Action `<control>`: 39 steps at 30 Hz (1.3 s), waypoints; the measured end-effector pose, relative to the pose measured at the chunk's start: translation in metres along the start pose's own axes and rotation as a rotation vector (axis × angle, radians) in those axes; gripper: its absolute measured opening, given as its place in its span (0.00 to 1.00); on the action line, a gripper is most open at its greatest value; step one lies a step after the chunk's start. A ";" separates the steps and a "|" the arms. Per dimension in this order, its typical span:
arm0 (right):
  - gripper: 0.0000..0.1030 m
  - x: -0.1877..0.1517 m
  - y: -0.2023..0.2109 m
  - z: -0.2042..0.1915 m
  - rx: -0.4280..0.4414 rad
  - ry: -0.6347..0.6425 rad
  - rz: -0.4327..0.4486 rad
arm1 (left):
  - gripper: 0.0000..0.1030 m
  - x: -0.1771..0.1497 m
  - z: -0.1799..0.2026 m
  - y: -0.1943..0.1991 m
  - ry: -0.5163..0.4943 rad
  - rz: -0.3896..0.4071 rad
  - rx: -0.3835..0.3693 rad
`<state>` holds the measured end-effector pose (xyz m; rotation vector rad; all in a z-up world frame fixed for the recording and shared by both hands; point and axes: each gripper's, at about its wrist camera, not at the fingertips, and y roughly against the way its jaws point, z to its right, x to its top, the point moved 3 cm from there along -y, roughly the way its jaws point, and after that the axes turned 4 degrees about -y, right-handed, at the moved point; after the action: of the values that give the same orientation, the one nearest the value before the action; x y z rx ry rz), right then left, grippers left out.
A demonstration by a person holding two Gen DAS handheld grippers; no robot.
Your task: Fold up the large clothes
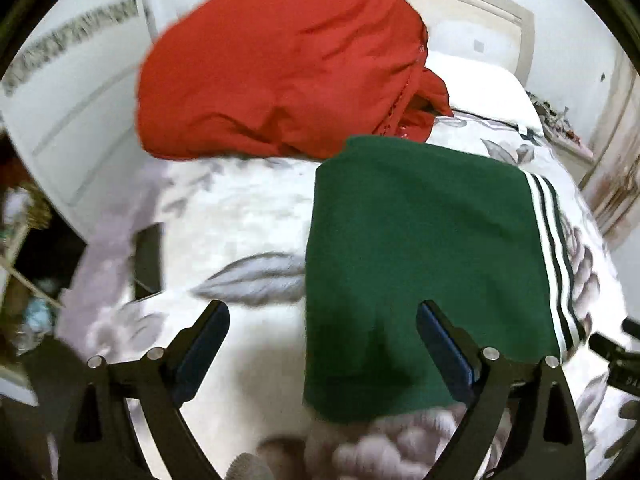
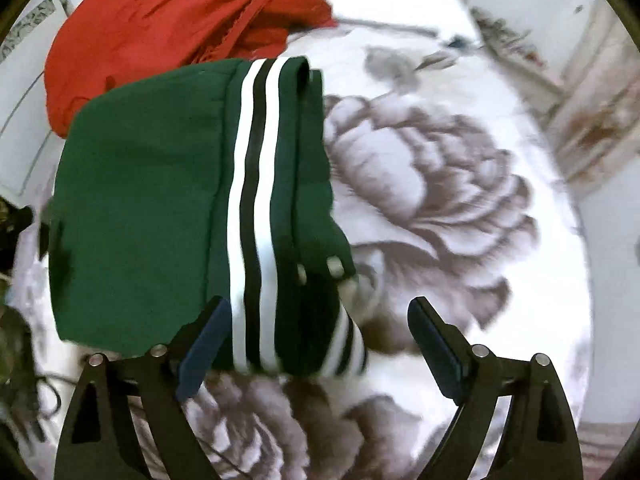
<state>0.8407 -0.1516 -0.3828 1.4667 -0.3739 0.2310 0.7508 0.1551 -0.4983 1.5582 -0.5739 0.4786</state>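
Note:
A folded green garment point(image 1: 420, 264) with white and black side stripes lies flat on the bed; it also shows in the right wrist view point(image 2: 152, 208), with metal snaps near its lower right corner. A crumpled red garment point(image 1: 280, 68) lies behind it toward the headboard, and it also shows in the right wrist view point(image 2: 160, 20). My left gripper point(image 1: 322, 320) is open and empty, hovering over the green garment's near left edge. My right gripper point(image 2: 318, 320) is open and empty, just above the garment's striped near corner.
The bed carries a white cover with large grey flowers point(image 2: 432, 184). A white pillow point(image 1: 480, 88) and a headboard point(image 1: 500, 12) are at the far end. A white door point(image 1: 80, 100) and dark clutter point(image 1: 24, 240) stand to the left. The right gripper's edge point(image 1: 620, 356) shows in the left wrist view.

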 end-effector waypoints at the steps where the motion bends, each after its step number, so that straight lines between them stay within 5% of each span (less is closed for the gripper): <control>1: 0.90 -0.019 0.010 -0.020 -0.014 0.000 0.019 | 0.93 -0.010 0.004 0.017 -0.007 0.015 0.020; 6: 0.90 -0.071 0.087 -0.078 -0.026 -0.024 0.107 | 0.93 -0.025 0.017 0.090 0.041 0.054 0.034; 13: 0.90 -0.135 0.205 -0.070 -0.043 -0.021 0.180 | 0.93 -0.042 0.027 0.222 0.049 0.166 0.021; 25: 0.90 -0.214 0.449 -0.059 -0.024 0.016 0.334 | 0.93 -0.074 0.027 0.408 0.044 0.230 -0.019; 39: 0.90 -0.300 0.633 -0.036 0.020 0.011 0.430 | 0.93 -0.108 0.042 0.535 0.033 0.243 -0.025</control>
<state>0.3302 -0.0319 0.0835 1.3913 -0.6790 0.5871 0.3326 0.1050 -0.1486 1.4608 -0.7451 0.6767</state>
